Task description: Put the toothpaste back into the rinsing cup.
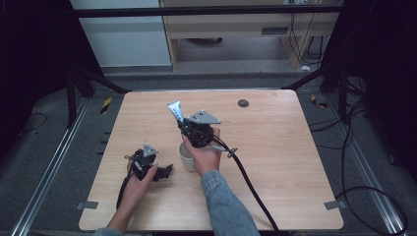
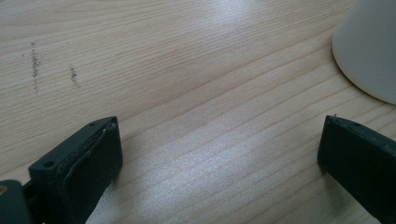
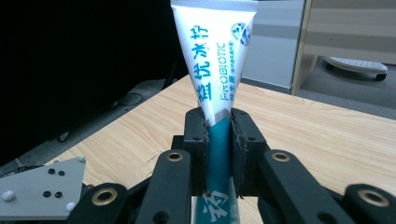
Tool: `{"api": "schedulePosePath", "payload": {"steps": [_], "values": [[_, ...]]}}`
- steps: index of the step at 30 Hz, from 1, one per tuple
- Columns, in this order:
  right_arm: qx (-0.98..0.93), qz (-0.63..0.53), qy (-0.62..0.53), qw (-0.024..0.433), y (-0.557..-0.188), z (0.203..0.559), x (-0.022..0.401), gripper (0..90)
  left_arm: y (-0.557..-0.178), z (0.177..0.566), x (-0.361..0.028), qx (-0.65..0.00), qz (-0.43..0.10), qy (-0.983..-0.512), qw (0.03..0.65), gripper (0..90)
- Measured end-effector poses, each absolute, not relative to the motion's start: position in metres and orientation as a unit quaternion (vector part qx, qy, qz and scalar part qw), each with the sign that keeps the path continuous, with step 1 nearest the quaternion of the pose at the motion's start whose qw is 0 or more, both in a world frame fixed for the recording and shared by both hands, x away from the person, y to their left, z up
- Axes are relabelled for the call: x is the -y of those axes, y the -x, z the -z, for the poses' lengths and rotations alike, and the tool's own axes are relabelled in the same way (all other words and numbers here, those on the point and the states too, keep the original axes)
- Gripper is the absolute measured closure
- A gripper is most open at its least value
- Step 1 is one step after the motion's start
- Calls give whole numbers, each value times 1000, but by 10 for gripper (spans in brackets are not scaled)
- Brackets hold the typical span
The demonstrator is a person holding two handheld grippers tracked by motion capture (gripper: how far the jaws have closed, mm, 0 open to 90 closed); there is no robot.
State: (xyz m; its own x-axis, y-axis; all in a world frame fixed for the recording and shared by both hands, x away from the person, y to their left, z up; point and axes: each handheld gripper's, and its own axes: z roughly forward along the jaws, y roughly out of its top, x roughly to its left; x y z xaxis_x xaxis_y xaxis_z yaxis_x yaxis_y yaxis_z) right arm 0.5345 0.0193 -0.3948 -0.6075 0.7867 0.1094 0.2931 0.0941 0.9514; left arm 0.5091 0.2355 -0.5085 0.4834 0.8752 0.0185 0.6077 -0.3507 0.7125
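A white and teal toothpaste tube (image 3: pixel 215 60) stands up between the pads of my right gripper (image 3: pixel 218 128), which is shut on it. In the high view the tube (image 1: pixel 175 109) sticks up and to the left from that gripper (image 1: pixel 186 124), held above the table just behind a white cup (image 1: pixel 186 156). My left gripper (image 1: pixel 166 171) rests low on the wooden table (image 1: pixel 275 147) to the left of the cup, jaws wide apart. In the left gripper view its gripper (image 2: pixel 219 154) has only bare wood between the fingers, and the cup (image 2: pixel 369 46) sits at the upper right.
A small dark round disc (image 1: pixel 243 103) lies near the table's far edge. A black cable (image 1: pixel 251 184) trails from the right gripper toward the front edge. Metal frame rails and dark floor surround the table, with cabinets beyond.
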Motion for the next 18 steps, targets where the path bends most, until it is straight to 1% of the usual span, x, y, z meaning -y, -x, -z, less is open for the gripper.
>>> {"api": "schedulePosePath", "payload": {"steps": [18], "values": [[-706,-550,-386,221,-532,403,-16,783,-509,508,-236,-465,-203,-797,327,0]]}}
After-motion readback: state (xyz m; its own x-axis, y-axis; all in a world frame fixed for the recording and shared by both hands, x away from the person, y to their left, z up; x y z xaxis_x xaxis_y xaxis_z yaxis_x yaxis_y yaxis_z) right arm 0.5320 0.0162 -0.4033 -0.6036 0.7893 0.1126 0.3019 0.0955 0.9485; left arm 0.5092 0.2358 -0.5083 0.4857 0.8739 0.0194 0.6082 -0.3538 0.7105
